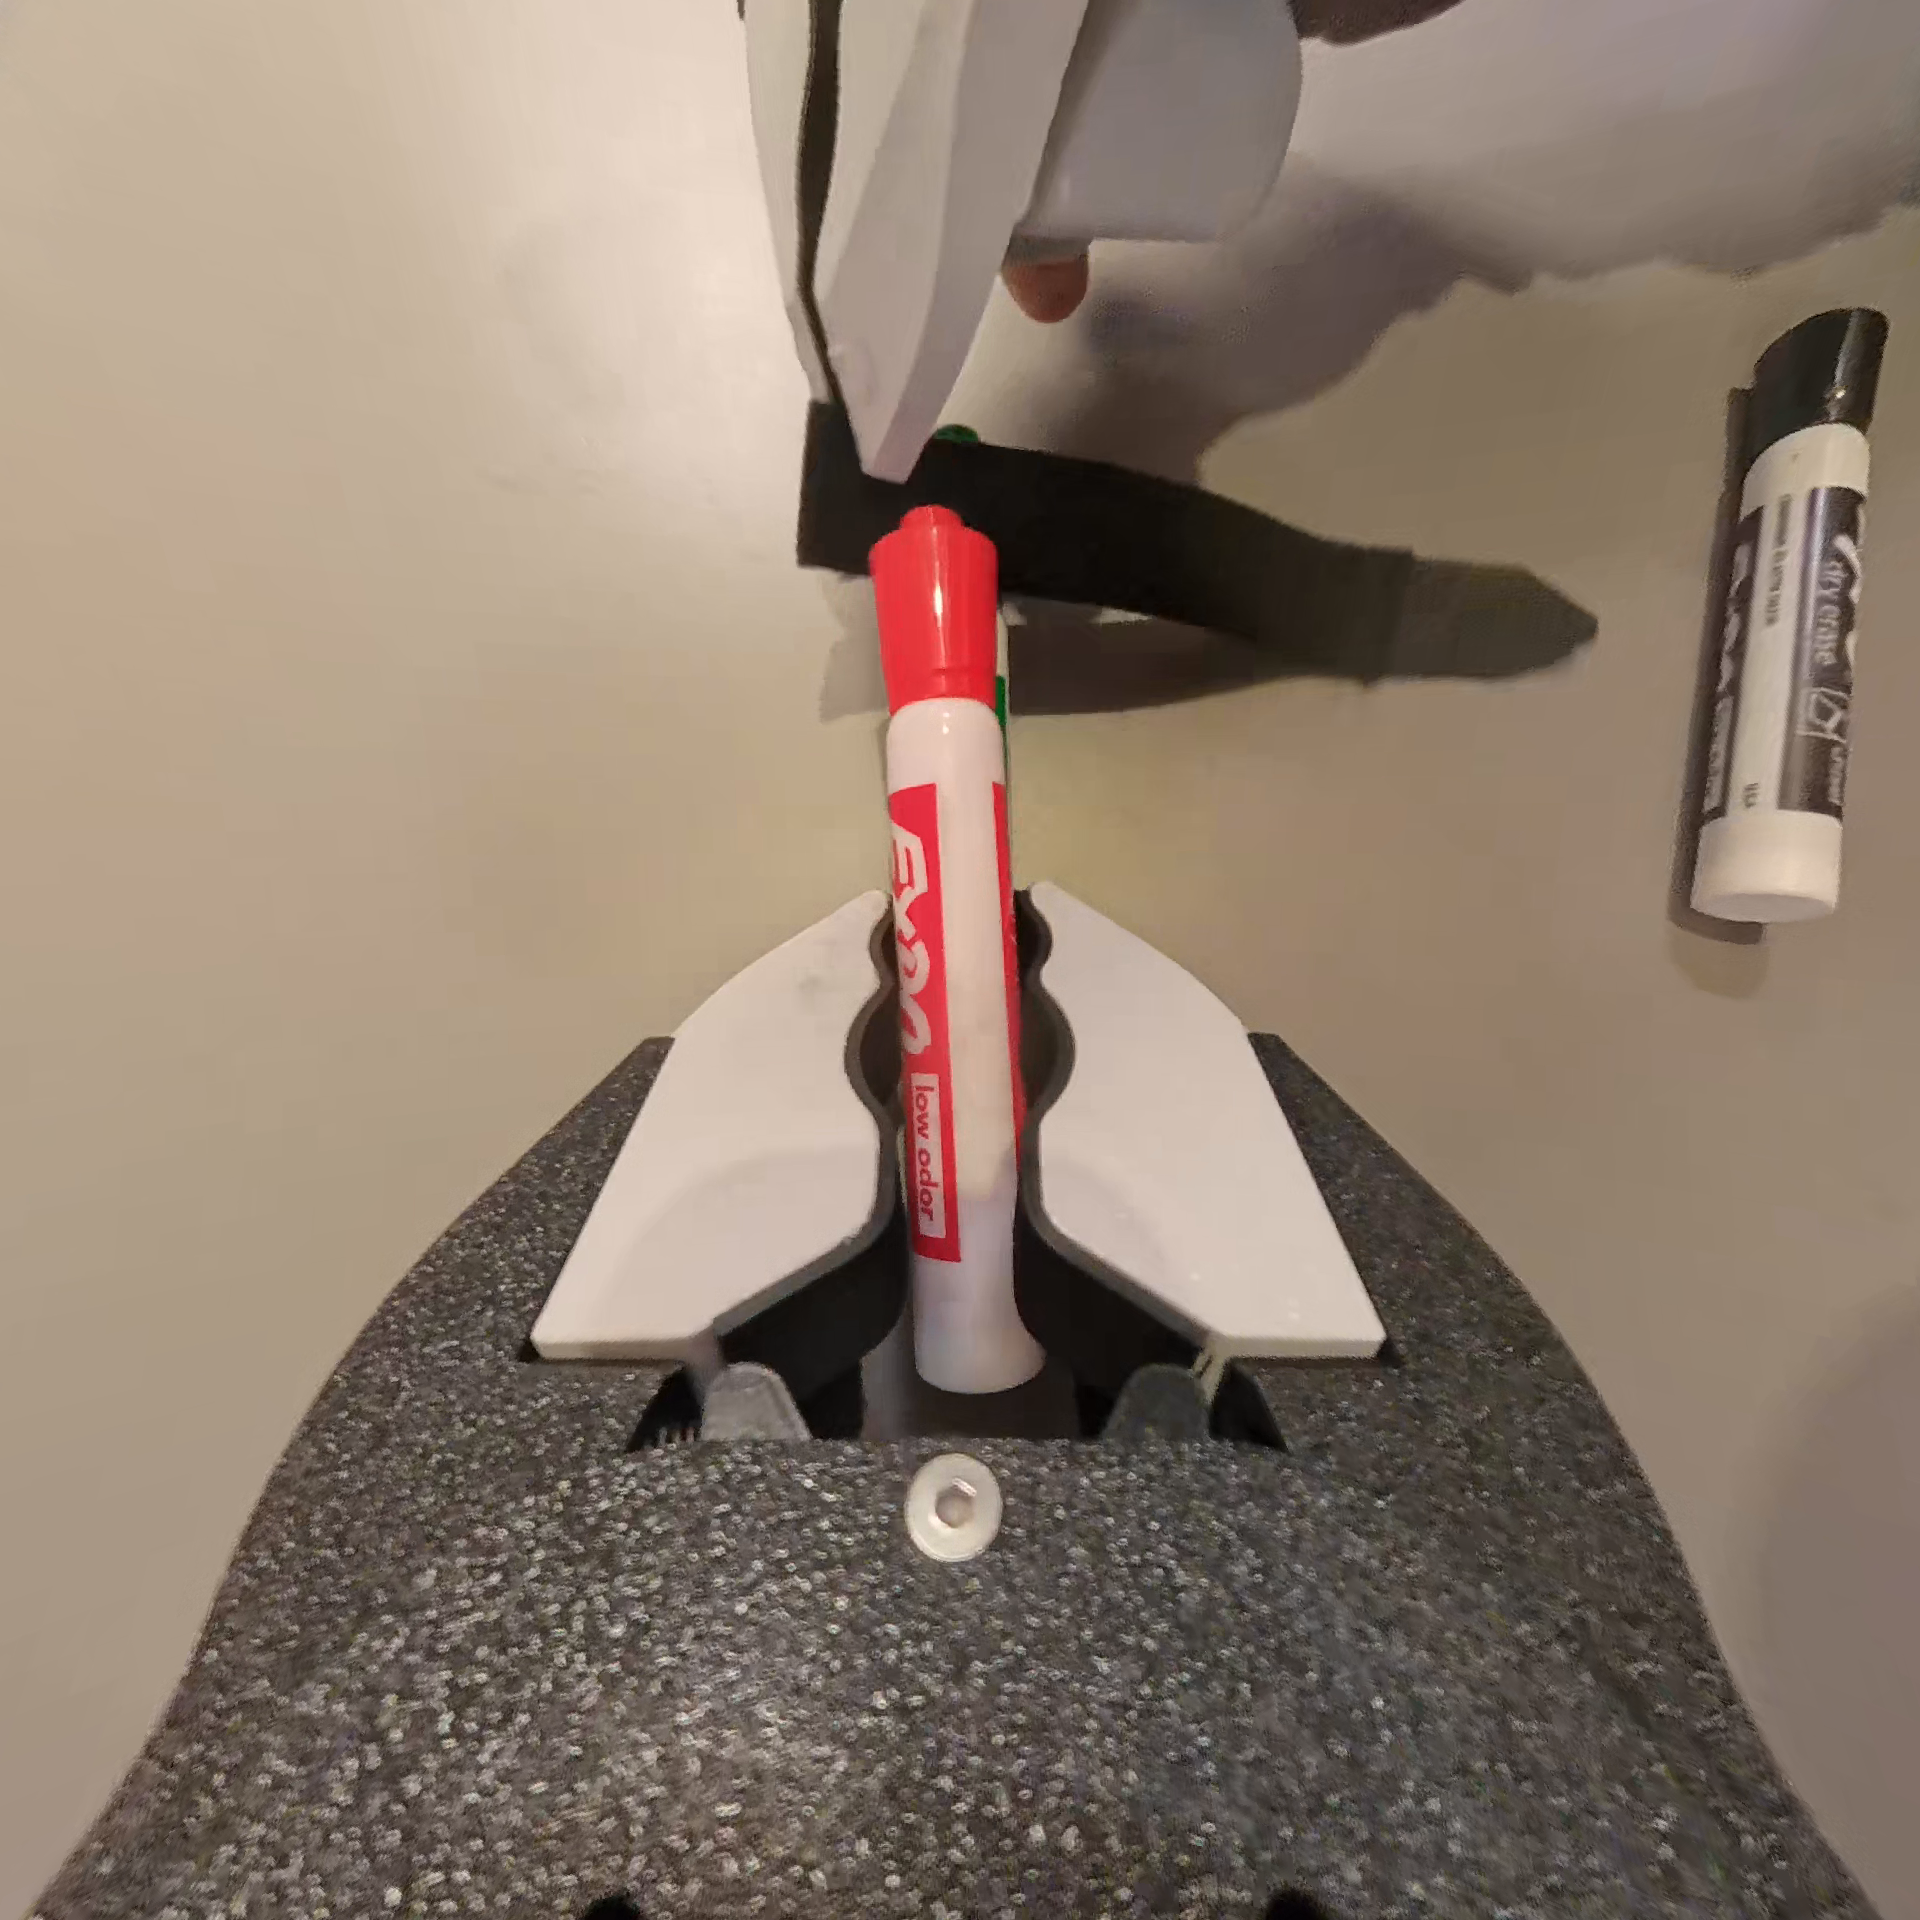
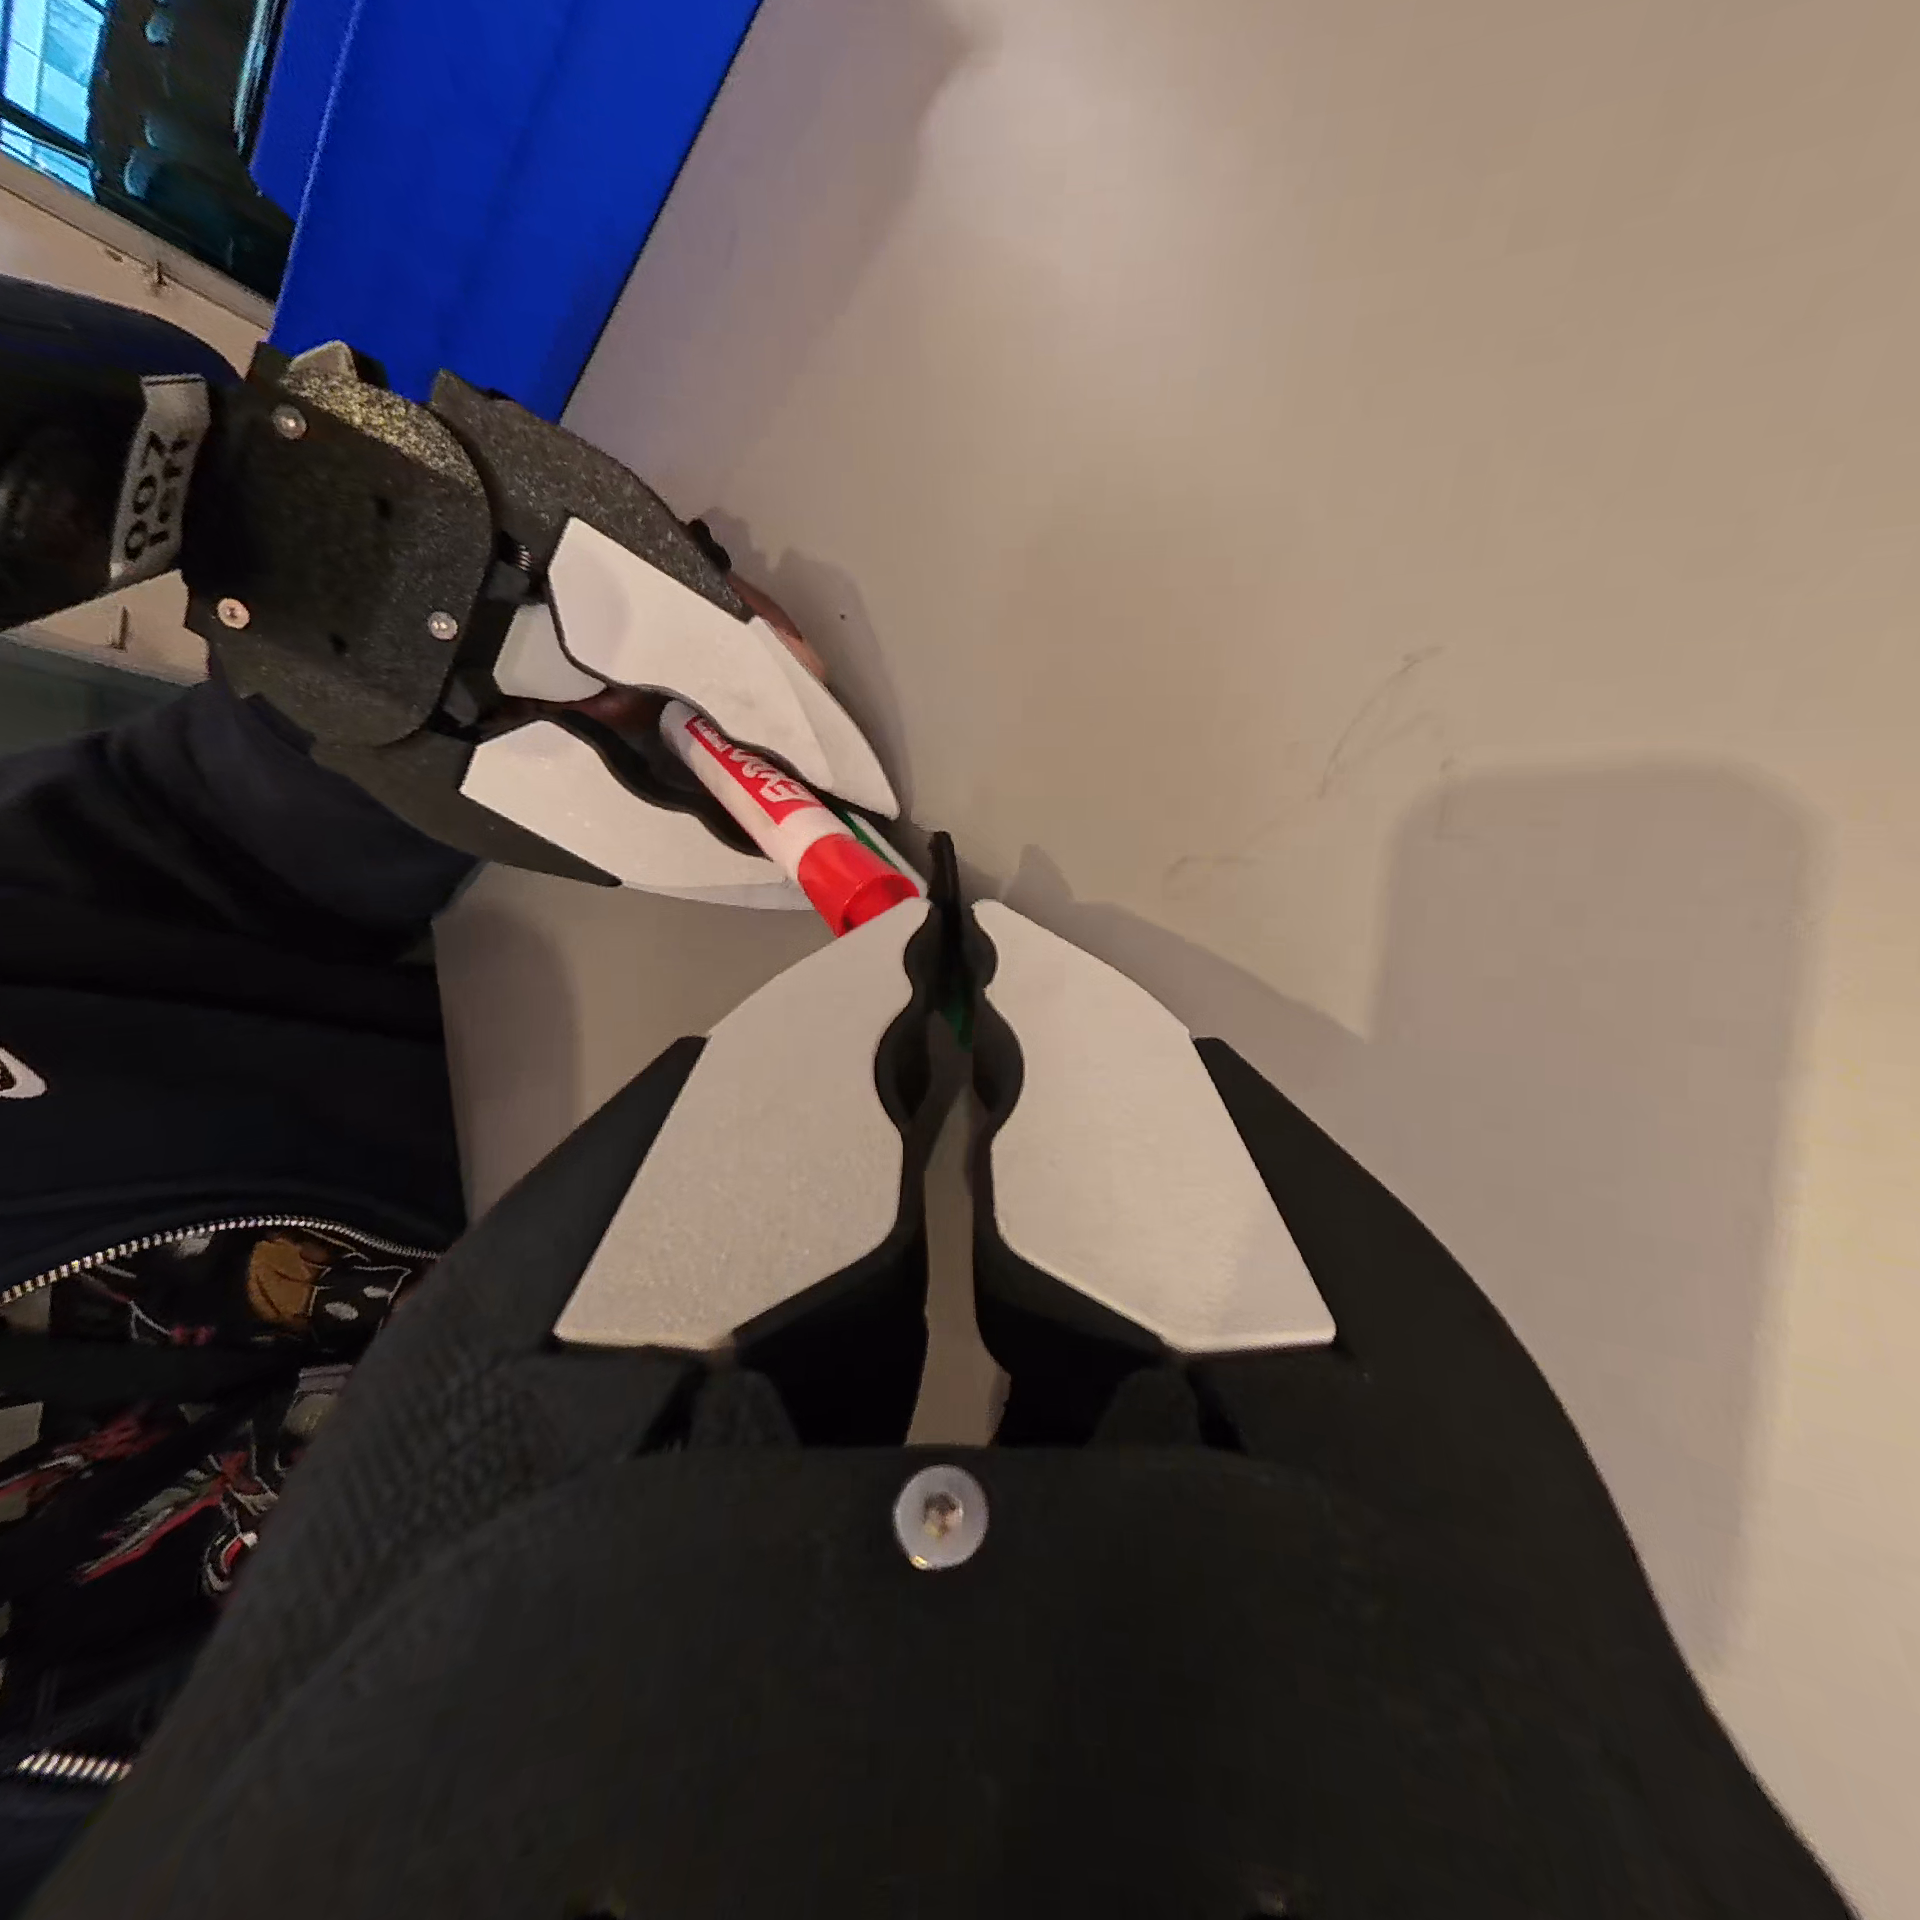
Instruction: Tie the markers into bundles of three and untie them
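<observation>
Pale beige surface (image 1: 416, 520). Left tool (image 1: 956, 914) clamped on red-capped white marker (image 1: 951, 935), green one behind; right tool (image 2: 951, 914) pinching black strap (image 1: 1143, 540). Black-capped marker (image 1: 1777, 644) apart, unbundled; tying seemingly unfinished.

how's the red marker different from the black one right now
The red marker has a red cap and sits clamped in the left gripper; the black marker has a black cap and lies loose on the table, off to the side. Both have white barrels.
</observation>
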Available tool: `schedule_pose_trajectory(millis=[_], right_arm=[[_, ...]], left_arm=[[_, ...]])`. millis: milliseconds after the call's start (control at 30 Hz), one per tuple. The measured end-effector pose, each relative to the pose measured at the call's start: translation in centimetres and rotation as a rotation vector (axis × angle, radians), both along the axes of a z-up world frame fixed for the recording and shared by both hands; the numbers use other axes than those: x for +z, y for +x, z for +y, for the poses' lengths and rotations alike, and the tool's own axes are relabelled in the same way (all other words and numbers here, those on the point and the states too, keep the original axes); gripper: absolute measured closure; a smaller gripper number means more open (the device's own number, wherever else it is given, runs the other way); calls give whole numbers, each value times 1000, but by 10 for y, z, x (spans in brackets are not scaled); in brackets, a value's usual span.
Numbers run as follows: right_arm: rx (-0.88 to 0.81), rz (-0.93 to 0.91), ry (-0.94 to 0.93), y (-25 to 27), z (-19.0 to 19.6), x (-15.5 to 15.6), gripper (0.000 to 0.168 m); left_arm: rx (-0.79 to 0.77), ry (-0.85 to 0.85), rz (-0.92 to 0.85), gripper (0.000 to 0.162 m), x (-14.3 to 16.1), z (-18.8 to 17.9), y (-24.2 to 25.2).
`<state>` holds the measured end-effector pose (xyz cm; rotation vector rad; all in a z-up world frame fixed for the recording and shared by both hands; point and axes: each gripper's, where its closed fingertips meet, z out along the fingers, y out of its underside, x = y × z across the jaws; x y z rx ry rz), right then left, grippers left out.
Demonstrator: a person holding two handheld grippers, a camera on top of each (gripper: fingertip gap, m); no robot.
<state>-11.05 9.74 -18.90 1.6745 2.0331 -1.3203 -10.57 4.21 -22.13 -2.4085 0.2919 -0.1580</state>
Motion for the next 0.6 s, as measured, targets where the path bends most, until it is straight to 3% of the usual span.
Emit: schedule_pose_trajectory(millis=[167, 600], right_arm=[[-57, 17, -53, -6, 1, -2, 166], [-11, 5, -77, -3, -21, -7, 164]], left_arm=[[-7, 9, -26, 143, 1, 1, 3], [-5, 21, -84, 143, 4, 3, 10]])
